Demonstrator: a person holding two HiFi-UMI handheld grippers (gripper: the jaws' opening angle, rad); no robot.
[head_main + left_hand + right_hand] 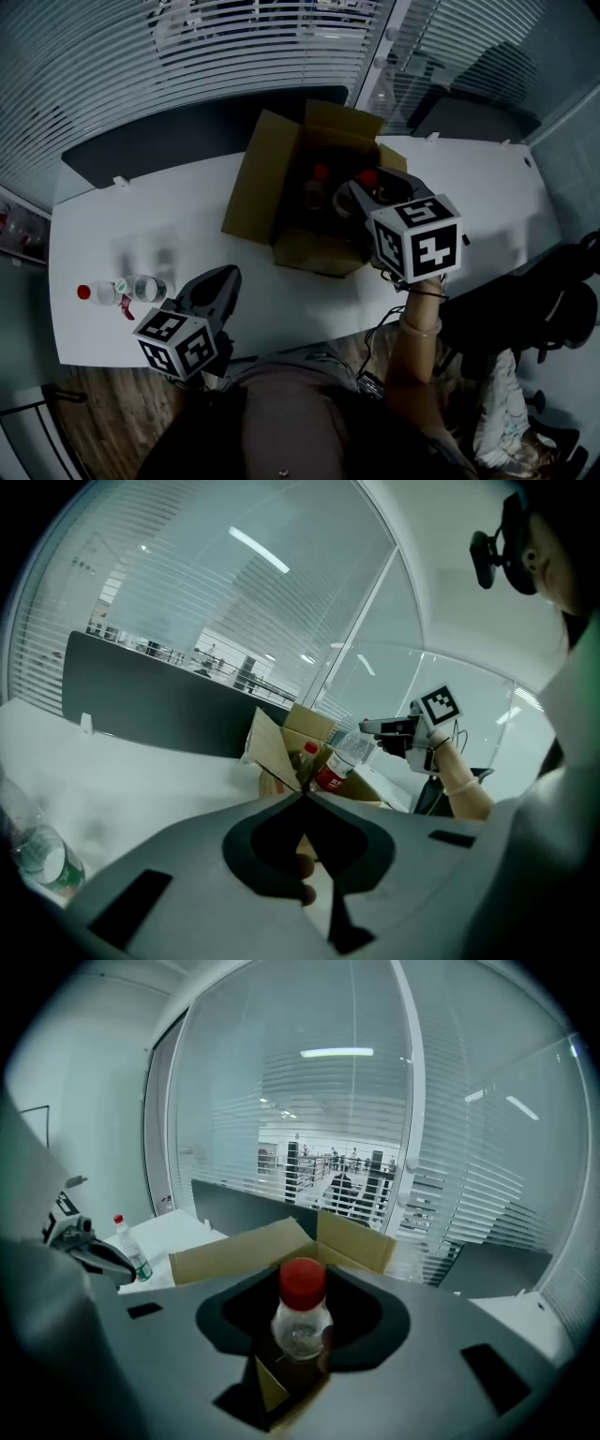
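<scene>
Right hand-held gripper (362,195) clamped on a red-capped bottle (302,1318), held over the open box (258,187) at mid-counter. Second red cap (321,172) visible down inside the box. Left hand-held gripper (221,279) low over the counter (169,220), jaws together, nothing between them. Loose bottle (122,292) lies on its side near it, to the left.

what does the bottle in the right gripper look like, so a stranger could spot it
On the white table stands an open cardboard box. Above its right side, the right gripper is shut on a clear bottle with a red cap. Its red-capped neighbour stands loose inside the box; this one alone sits clamped between jaws.
</scene>
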